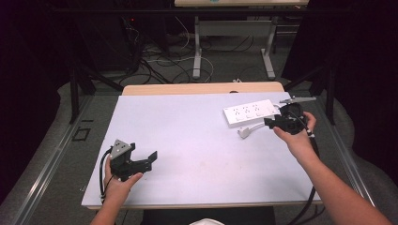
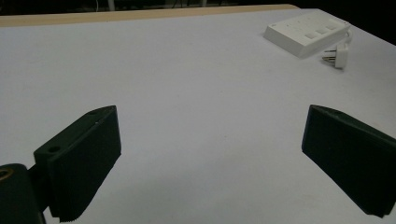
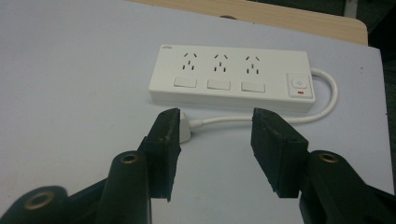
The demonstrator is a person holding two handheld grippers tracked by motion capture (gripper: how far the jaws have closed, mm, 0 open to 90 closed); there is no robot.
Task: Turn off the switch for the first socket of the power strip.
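Your right gripper (image 1: pixel 271 123) hangs over the far right part of the white table top (image 1: pixel 197 140), just in front of the white plastic power strip with three sockets (image 3: pixel 231 77). Its jaws stand partly apart with nothing pressed between them; in the right gripper view the table and a stretch of the strip's white cord (image 3: pixel 224 120) show through the gap. The white plug at the end of that cord (image 3: pixel 184 127) lies flat on the table, just past the tip of the jaw on the left of that view, which covers part of it; you cannot tell whether they touch. The strip lies flat with its sockets facing up, and its cord loops out of the switch end and back along the near side to the plug. In the high view the plug (image 1: pixel 244 132) rests just beside the strip's near edge.

Your left gripper (image 1: pixel 145 161) sits low near the front left of the table, well apart from the strip, with its jaws spread wide and only bare table between them.
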